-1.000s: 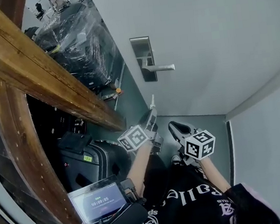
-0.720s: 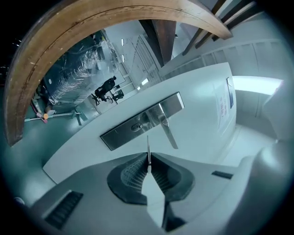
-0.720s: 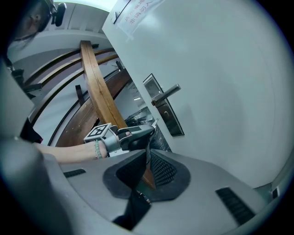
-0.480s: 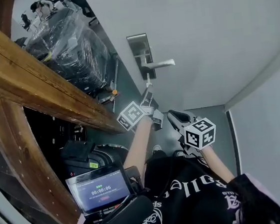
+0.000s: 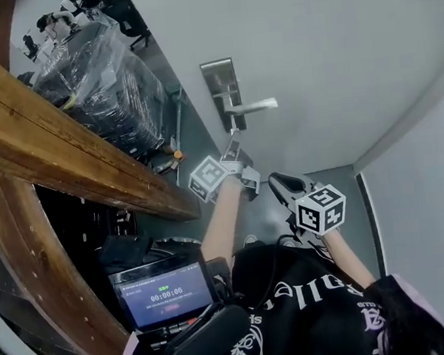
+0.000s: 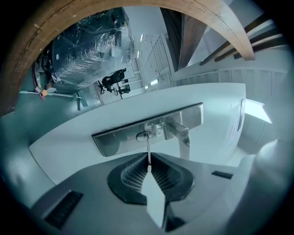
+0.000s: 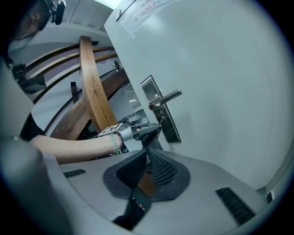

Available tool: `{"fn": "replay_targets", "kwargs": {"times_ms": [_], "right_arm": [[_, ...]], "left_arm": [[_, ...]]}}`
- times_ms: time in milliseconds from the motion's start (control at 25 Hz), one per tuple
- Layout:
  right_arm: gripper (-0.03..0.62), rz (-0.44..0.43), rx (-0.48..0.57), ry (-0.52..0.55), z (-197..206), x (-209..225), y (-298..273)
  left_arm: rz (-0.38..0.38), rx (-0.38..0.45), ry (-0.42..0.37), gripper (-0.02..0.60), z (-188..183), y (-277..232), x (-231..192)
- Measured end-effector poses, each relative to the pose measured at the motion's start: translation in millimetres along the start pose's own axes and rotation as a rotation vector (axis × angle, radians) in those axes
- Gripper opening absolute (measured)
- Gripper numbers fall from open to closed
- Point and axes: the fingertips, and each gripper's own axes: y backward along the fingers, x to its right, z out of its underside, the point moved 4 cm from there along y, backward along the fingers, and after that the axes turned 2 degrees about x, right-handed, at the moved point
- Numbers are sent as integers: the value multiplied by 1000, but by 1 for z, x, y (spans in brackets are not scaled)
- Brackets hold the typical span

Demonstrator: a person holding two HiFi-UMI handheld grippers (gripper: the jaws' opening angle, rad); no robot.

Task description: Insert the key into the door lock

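My left claw (image 6: 148,167) is clamped on the flat bow of a small silver key (image 6: 148,151), with the thin blade pointing away from me. The blade's tip sits at the mouth of the keyhole (image 6: 144,136) in the steel lock plate (image 6: 115,140) on the white door (image 5: 312,59). I cannot tell whether it has gone in at all. The lever handle (image 6: 181,133) juts out just to the right of the keyhole.

My right claw (image 7: 146,160) hangs back on the near side, low and to the right of the left one. Its ribbed pads are drawn together on nothing.

To do this step well, I judge I should keep the blade square to the plate and in line with the slot. I should push straight toward the far side with a light, steady hand, and roll the wrist a touch if the tip catches. The grip should stay firm so the key does not pivot between the pads. Knocking the lever is the likely slip.

A second ago, in the head view, my left claw (image 5: 234,143) was lower and nearer to me, with the key well short of the lock plate (image 5: 221,81). It has since risen to the lock, while my right claw (image 5: 283,186) has barely moved.
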Motion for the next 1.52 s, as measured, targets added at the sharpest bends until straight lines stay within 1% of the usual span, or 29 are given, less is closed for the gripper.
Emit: {"fn": "replay_targets", "kwargs": {"times_ms": [160,360,440,520,560,720,840,1000,1080,1160,1240,1360,1440,1520], "right_arm": [[37,27,2,-7,0,5,3],[37,48,-3,-21,4,10,5],[37,49,-5,-27,7,12,4],[37,47,-9,-31,9,12,3],[37,46,-12,-31,10,12,2],[37,40,-17,-30,13,12,-1],[37,44,-18,-30,13,14,-2],[37,61,-12,-35,13,20,1],[37,69,-5,-40,13,23,2],[37,76,0,-44,14,25,3],[37,78,2,-46,16,24,4],[37,74,2,-48,19,22,6],[37,68,1,-50,20,22,7],[37,60,-2,-53,21,22,8]], "left_arm": [[20,-7,19,23,0,-3,0],[51,32,120,23,-4,-5,0],[62,47,173,23,-6,-6,-2],[66,63,225,23,-8,-10,-2],[63,65,238,23,-9,-12,-2],[53,66,245,23,-12,-20,-3],[50,80,268,23,-15,-26,-4],[63,88,278,25,-19,-34,-6],[70,86,265,25,-21,-37,-8],[82,79,224,25,-22,-39,-10],[85,47,138,25,-22,-38,-9],[69,-43,-13,31,-18,-33,-4],[65,-83,-65,29,-13,-27,-2],[65,-100,-95,30,-6,-19,-1]]}}
